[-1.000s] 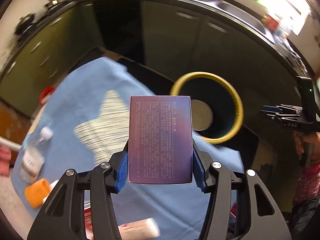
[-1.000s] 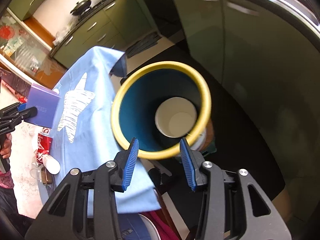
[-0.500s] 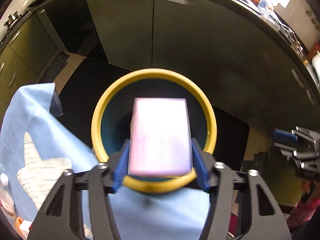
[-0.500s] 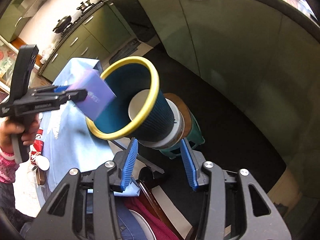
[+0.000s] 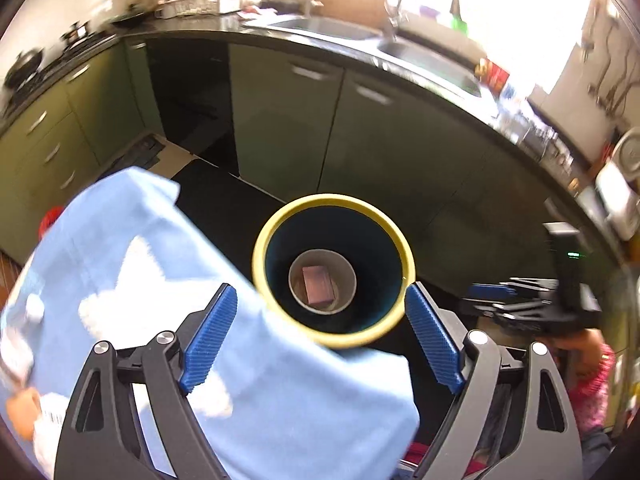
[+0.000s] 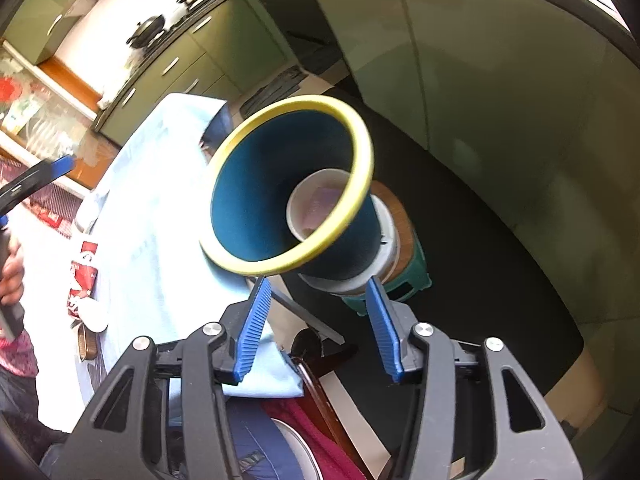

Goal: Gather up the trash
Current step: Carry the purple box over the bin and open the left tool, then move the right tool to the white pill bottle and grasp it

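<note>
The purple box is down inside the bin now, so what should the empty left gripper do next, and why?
Probably swing back over the blue cloth for another piece. The purple box lies at the bottom of the bin, the left gripper has nothing between its opening jaws, and a red can still waits on the table.

Bin [image 5: 335, 330] mouth open; blue-clothed table [image 5: 132, 264] crowds left.
</note>
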Demonstrator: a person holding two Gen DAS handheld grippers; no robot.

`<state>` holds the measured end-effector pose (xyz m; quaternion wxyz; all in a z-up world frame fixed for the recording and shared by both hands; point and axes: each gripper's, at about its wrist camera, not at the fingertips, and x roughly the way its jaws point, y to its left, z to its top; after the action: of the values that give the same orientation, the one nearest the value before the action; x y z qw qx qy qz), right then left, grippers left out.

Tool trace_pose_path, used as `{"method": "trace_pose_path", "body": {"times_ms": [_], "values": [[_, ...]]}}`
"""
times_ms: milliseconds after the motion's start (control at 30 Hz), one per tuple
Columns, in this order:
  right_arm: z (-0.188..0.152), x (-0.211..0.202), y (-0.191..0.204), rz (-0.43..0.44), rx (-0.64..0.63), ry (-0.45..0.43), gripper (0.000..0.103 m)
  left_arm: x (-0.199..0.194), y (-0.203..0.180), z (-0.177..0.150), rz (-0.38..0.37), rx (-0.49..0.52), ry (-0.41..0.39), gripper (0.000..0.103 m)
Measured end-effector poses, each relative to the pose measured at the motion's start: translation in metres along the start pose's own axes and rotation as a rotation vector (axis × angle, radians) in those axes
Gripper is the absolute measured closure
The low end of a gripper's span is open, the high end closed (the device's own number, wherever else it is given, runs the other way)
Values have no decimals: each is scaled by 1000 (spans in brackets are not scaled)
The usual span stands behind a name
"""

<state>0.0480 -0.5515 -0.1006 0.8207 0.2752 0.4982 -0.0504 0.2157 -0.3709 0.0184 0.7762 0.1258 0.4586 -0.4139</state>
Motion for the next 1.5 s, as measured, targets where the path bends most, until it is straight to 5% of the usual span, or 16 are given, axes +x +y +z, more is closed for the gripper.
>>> {"method": "trace_pose_path", "body": {"times_ms": [167,467,767,1033,1367,1500], "values": [[1,20,54,53,-138,46,55,-69,53,-49,28,-87,-121,17],[-24,65,217,185,-614,194,55,-190,139,-158,251,-231,-338,11],[-76,92,347,255,-1121,258,47,-214,192,-266,325,-434,-377,8],[-88,128,380,193,-1295,337,47,-204,198,-325,400,-491,-378,5],[-104,153,396,168,-1370,382,48,-197,191,-339,402,-543,-376,5],[-109,156,399,160,-1383,378,57,-196,192,-341,413,-554,-367,5]]}}
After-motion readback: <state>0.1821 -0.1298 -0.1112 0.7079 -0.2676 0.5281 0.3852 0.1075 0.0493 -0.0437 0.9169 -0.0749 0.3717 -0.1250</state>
